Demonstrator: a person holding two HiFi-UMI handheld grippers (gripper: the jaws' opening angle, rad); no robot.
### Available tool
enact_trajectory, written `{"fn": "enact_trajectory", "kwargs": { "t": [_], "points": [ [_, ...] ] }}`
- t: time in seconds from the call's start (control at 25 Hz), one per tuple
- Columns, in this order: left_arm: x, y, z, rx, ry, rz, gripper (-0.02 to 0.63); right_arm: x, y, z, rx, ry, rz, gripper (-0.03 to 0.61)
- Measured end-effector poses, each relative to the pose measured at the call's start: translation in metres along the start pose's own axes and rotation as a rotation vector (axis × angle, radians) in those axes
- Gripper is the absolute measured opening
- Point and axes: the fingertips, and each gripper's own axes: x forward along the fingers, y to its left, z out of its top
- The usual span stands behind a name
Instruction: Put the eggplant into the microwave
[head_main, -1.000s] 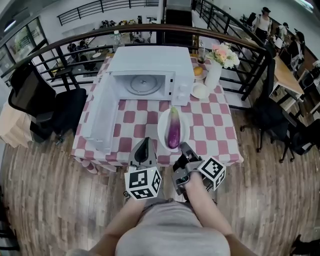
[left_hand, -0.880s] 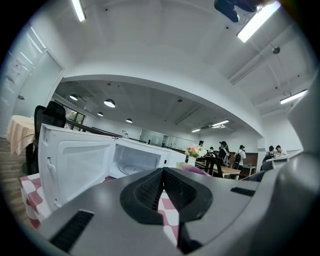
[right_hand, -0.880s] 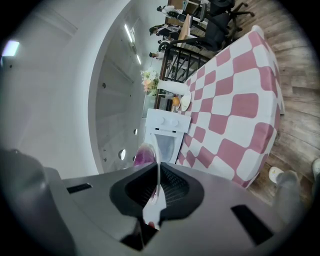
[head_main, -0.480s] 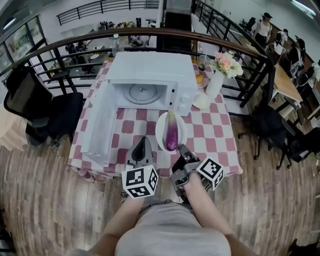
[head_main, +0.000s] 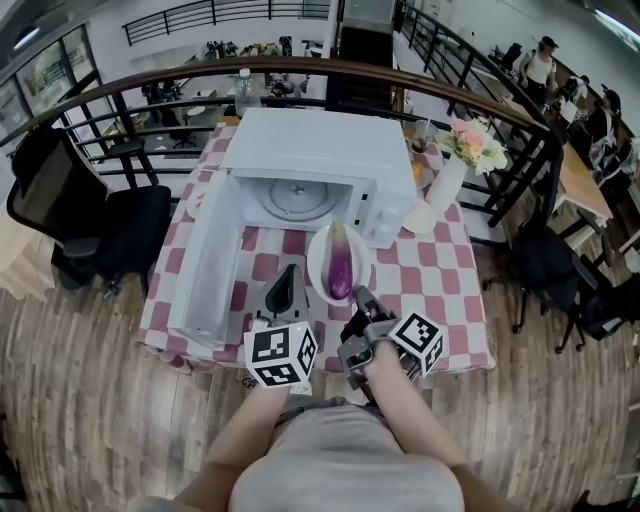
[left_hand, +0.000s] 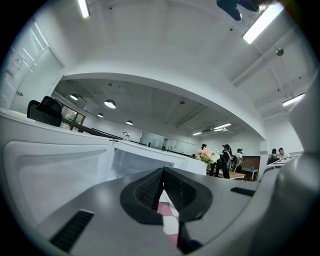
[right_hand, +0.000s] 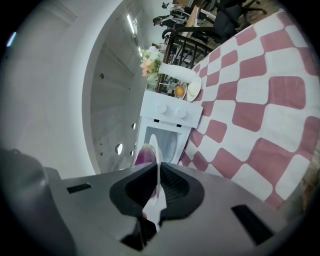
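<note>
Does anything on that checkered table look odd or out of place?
Nothing is spilled or broken. The one odd sight: the right gripper pinches the white plate by its rim alone, with the eggplant lying on it, which looks a little precarious. The microwave door stands wide open.

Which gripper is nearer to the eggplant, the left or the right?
Right. The right gripper clamps the rim of the white plate that bears the eggplant; the left gripper, shut and empty, hangs beside the plate, left of it.

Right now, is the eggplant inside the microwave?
No, the eggplant lies on the plate outside the open microwave.
</note>
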Motion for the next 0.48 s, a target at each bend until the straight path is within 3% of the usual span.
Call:
{"fn": "enact_trajectory", "kwargs": {
  "t": [0.48],
  "points": [
    [0.040,0.039,0.001,0.020,0.002,0.001,0.005,0.070,-0.002,-0.012,-0.007,0.003,-0.010,0.038]
  ]
}}
